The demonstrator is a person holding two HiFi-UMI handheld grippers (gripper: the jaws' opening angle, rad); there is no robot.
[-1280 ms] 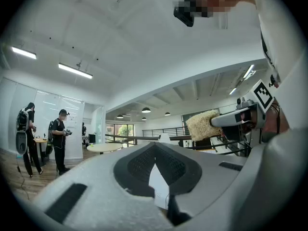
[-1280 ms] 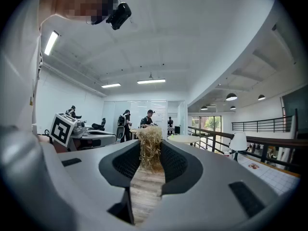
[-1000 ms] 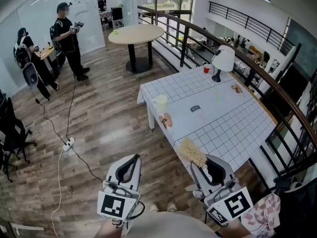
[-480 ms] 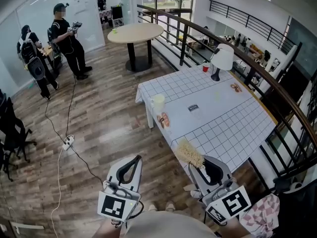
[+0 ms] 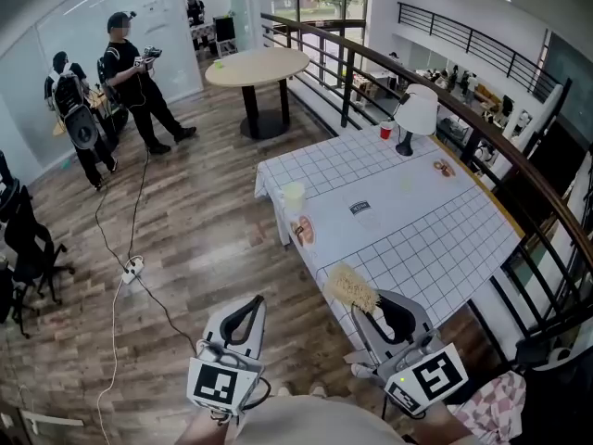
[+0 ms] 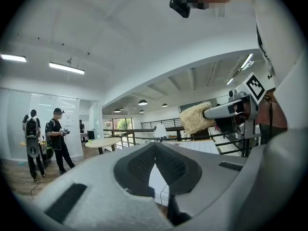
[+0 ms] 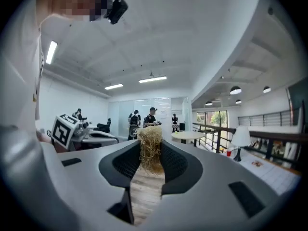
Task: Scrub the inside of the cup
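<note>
Left gripper [image 5: 248, 306]: jaws shut together, nothing between them; held low by body, likely kept free to steady cup. Right gripper [image 5: 372, 306]: clamped on brush [image 5: 351, 287], straw-coloured bristle head sticking forward past jaws, ready as scrubbing tool. Both point level, short of table [image 5: 435, 248]. Cup [image 5: 295, 195]: pale, translucent, upright near table's left edge, well apart from both grippers; inside too small to judge.

The grey left gripper [image 6: 155, 148] is pressing its jaws together, nothing between them. At right, the right gripper [image 6: 221, 111] is holding a straw-coloured bristly brush [image 6: 194, 119]. Two people [image 6: 58, 138] are standing far left, near a round pale table [image 6: 102, 143].
</note>
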